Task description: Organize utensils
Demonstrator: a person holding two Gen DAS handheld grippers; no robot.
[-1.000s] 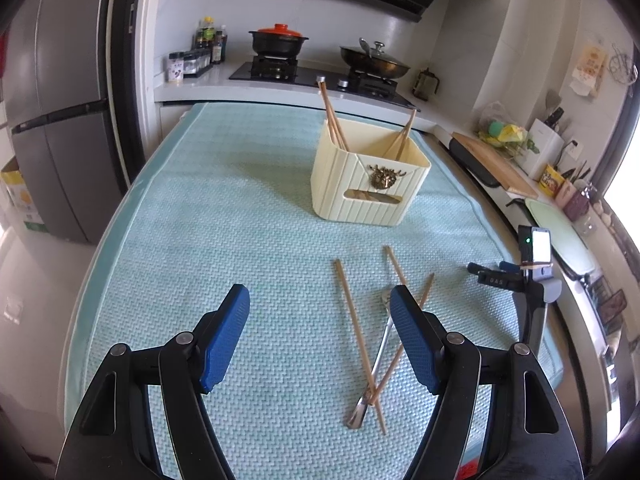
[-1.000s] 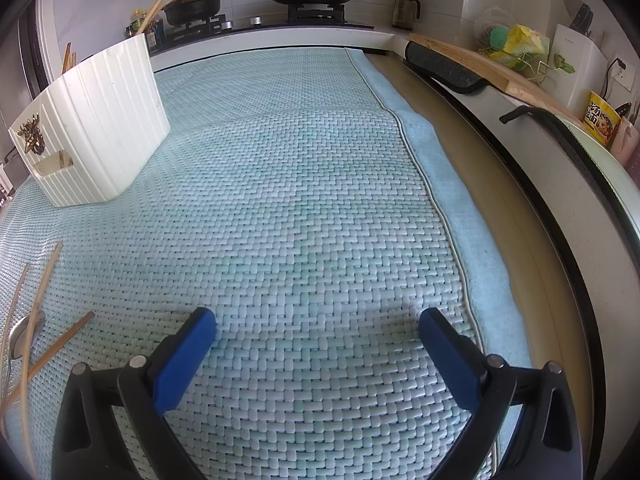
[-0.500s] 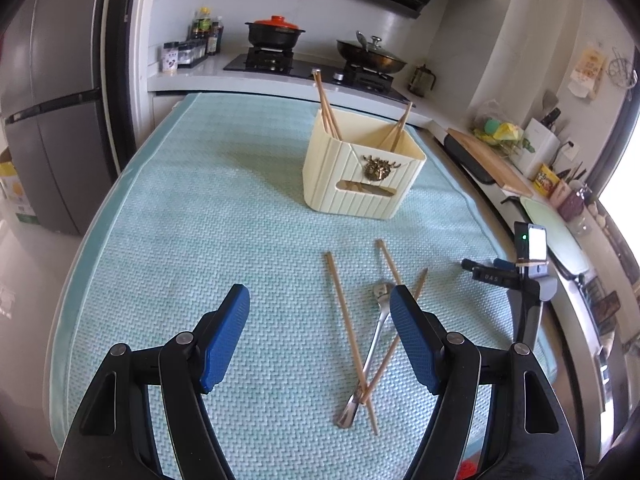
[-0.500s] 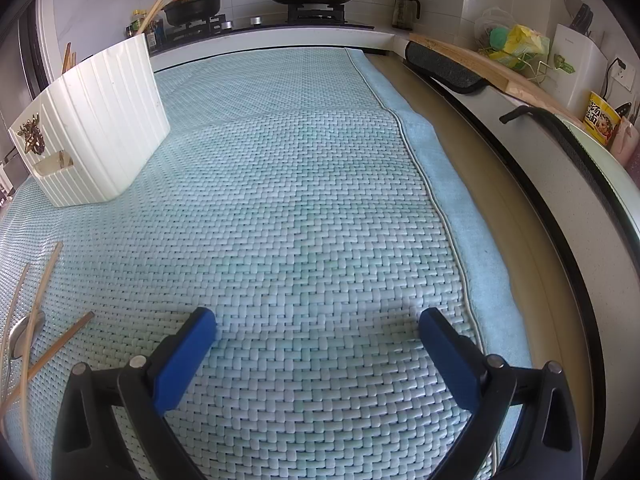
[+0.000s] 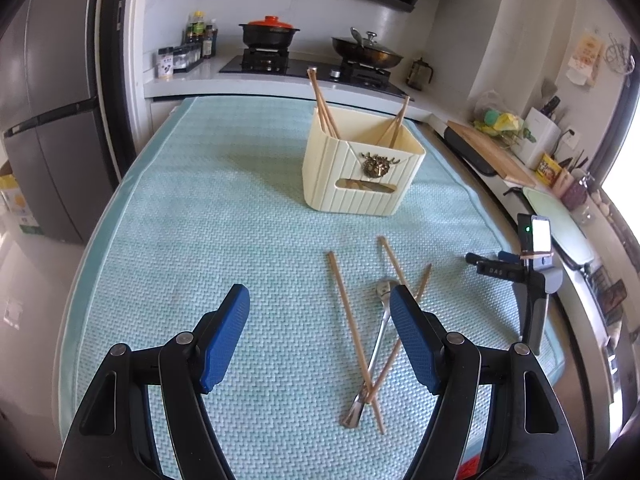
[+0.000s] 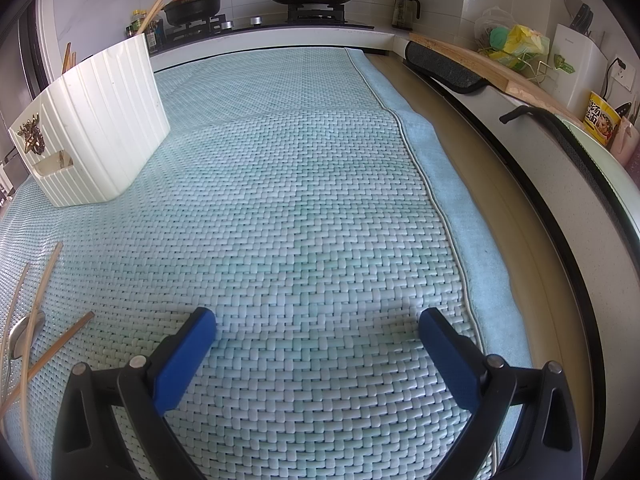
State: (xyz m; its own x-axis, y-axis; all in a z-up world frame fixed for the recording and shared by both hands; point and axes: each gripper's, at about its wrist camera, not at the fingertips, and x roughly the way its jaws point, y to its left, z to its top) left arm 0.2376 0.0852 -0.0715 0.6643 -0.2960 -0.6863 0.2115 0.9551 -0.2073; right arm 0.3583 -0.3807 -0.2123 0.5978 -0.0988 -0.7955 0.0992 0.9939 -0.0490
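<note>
— Hovering above the woven mat [image 5: 224, 216] on the desk, the left tool [image 5: 320, 316] has its blue pads spread wide with only bare mat between them.

— And the loose utensils?

— Toward two o'clock of that tool, three wooden chopsticks [image 5: 352, 332] lie crossed over a metal spoon [image 5: 378, 344]; the right pad hides part of the spoon's bowl. The right wrist view shows them at nine o'clock [image 6: 36, 320], at the picture's edge.

— Where is the holder?

— A cream ribbed utensil holder [image 5: 360, 176] stands upright at twelve o'clock, well beyond the pile, with more chopsticks leaning inside.

— And the right tool?

— The right tool [image 6: 318, 340] is just as wide open and empty, low over the mat near its pale blue border [image 6: 452, 184], with the holder [image 6: 100, 132] at ten o'clock. The left wrist view shows that tool's body [image 5: 528, 276] at three o'clock.
</note>
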